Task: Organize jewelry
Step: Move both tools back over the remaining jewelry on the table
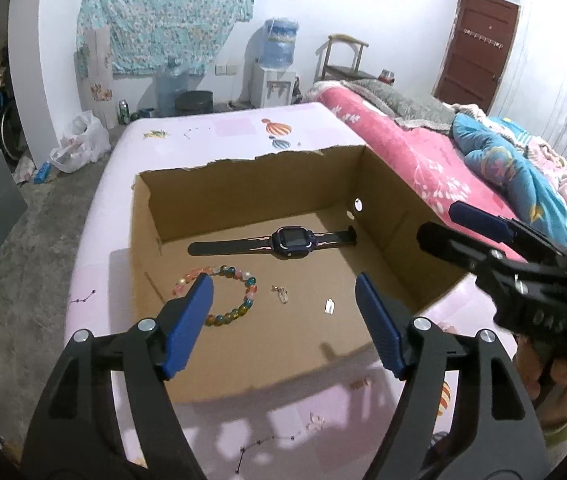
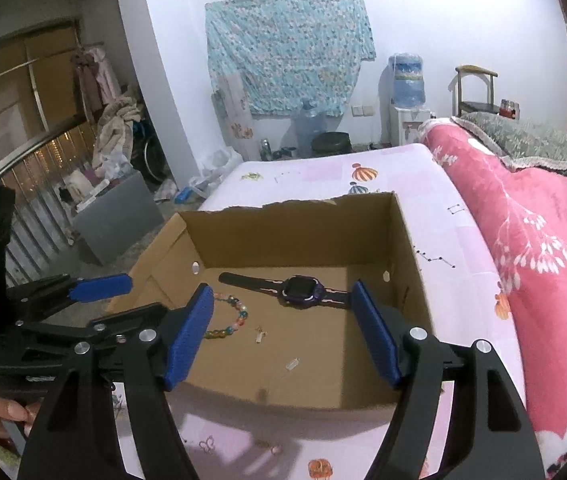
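We hold both tools wide open and empty over the cardboard box (image 1: 383,216): left tool (image 1: 283,320), right tool (image 2: 281,332). Jewelry already collected inside, likely for sorting: watch (image 1: 291,239) far, bead bracelet (image 1: 239,300) near-left just beyond the left tool's left finger, small charm (image 1: 281,294) between fingers.

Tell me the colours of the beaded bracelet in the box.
The beaded bracelet mixes pink, orange, teal, yellow and white translucent beads, seen best in the left wrist view.

Dim, bluish indoor light, soft shadows (fisheye-bent edges, dark corners).
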### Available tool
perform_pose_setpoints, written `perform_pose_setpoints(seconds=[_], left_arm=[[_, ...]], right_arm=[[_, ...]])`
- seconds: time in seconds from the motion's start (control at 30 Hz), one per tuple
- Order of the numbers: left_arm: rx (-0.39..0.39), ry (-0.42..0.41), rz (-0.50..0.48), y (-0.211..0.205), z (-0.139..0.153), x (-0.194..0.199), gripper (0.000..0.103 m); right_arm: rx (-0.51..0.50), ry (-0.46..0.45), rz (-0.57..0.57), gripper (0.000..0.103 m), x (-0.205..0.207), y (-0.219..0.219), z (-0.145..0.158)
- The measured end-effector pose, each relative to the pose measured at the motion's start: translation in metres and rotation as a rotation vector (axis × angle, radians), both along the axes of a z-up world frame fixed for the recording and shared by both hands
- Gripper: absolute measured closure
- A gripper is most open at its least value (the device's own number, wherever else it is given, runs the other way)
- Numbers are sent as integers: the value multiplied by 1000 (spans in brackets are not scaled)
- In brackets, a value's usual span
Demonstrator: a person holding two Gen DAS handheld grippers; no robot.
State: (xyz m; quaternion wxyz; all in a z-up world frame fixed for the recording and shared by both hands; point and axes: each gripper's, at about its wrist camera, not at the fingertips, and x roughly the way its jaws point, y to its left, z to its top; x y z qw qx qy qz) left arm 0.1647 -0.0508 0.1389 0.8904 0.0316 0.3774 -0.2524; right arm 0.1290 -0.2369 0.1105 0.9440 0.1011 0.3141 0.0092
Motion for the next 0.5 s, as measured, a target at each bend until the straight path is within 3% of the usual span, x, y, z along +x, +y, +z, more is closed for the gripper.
perform_pose_setpoints(seconds=[0.27,0.5], left_arm=[[-2,-49,10,33,9,-47,28],[-23,-13,-24,50,-14,-78,28]], right_arm=[[39,1,21,33,-40,-10,2],[65,62,41,33,-68,-13,-16]])
